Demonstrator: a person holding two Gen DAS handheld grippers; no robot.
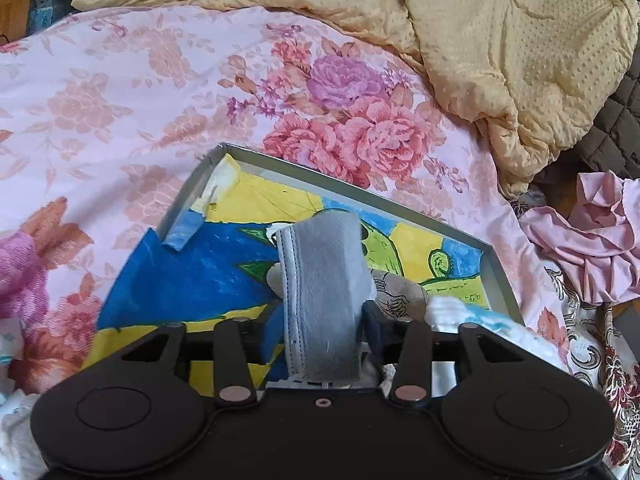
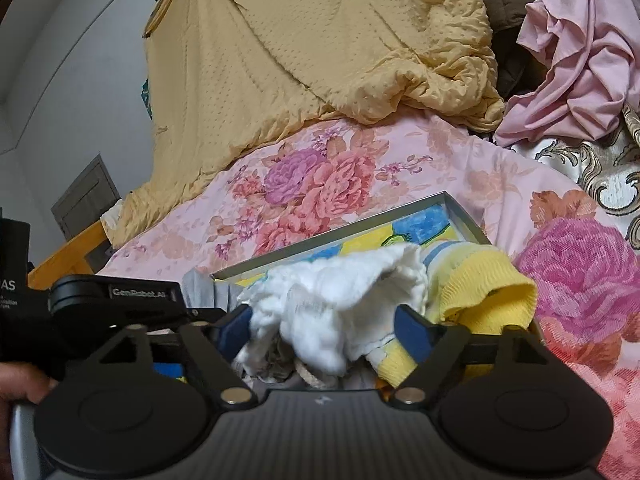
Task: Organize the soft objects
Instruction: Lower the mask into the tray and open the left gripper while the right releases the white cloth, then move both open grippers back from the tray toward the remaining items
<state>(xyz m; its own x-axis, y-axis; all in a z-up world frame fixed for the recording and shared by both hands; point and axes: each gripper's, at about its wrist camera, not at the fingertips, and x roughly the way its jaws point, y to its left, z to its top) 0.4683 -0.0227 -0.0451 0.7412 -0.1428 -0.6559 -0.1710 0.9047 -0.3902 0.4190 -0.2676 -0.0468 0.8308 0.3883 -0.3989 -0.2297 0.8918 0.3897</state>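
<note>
So the grey sock (image 1: 320, 296) stands up between the jaws of the left gripper (image 1: 322, 332), over the shallow tray (image 1: 498, 276) lined with a kid's drawing, which sits on the floral bedspread (image 1: 120, 112). The blue pads flank it closely, but I can't tell if they're pinching or just loose around it. Over on the other side, the right gripper (image 2: 322, 330) has its jaws spread wide around a fluffy white cloth (image 2: 340, 300) — no squeeze that I can see — with a yellow sock (image 2: 484, 296) just beside it at the tray's edge. If this is the drop-off, I'd open fully, then back straight out so the pads don't drag the fabric — soft stuff clings.
</note>
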